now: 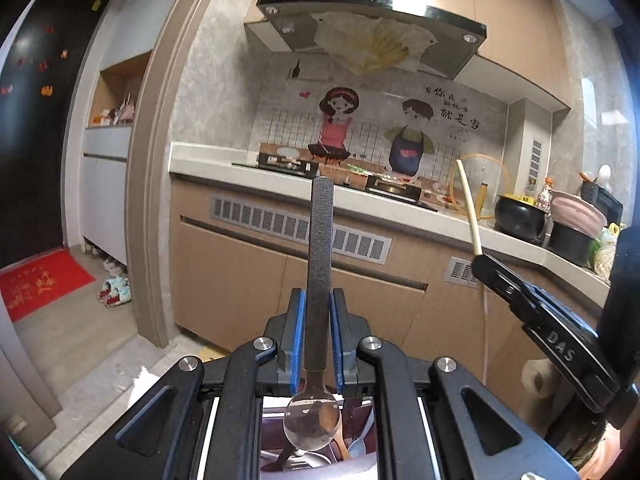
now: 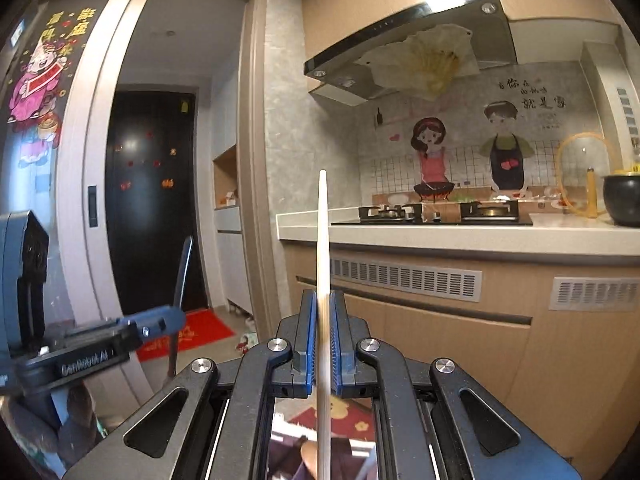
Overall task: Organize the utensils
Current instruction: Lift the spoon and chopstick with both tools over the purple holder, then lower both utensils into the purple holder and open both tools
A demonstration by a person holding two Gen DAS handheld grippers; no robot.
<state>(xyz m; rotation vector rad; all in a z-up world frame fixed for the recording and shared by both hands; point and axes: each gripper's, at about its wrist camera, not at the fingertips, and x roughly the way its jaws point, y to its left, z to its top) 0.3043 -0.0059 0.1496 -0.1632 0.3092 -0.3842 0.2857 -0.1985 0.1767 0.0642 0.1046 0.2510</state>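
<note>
- The left hand-held gripper (image 1: pixel 318 336) is clenched on a metal spoon (image 1: pixel 319 264): its blue pads (image 1: pixel 298 340) press the handle from both sides.
- The spoon handle stands upright, dark and textured, rising past the fingertips; the bowl hangs low, near the camera.
- Under the bowl, more utensils (image 1: pixel 352 446) show in a small patch below the gripper; what holds them I cannot tell.
- The right hand-held gripper (image 2: pixel 323 336) is clenched on a pale chopstick (image 2: pixel 323 264), held upright between its blue pads (image 2: pixel 309 340).
- From the left wrist, the right hand-held gripper (image 1: pixel 482 264) appears on the right with the chopstick (image 1: pixel 468 208) tilted slightly left.
- From the right wrist, the left hand-held gripper (image 2: pixel 176 316) appears on the left, gripping the spoon (image 2: pixel 182 272).
- Both tools are held in the air, well apart from the counter (image 2: pixel 480 234).
- The counter carries a stove (image 2: pixel 432 214) and a black pot (image 2: pixel 622 200); a hood (image 2: pixel 408 44) hangs above.
</note>
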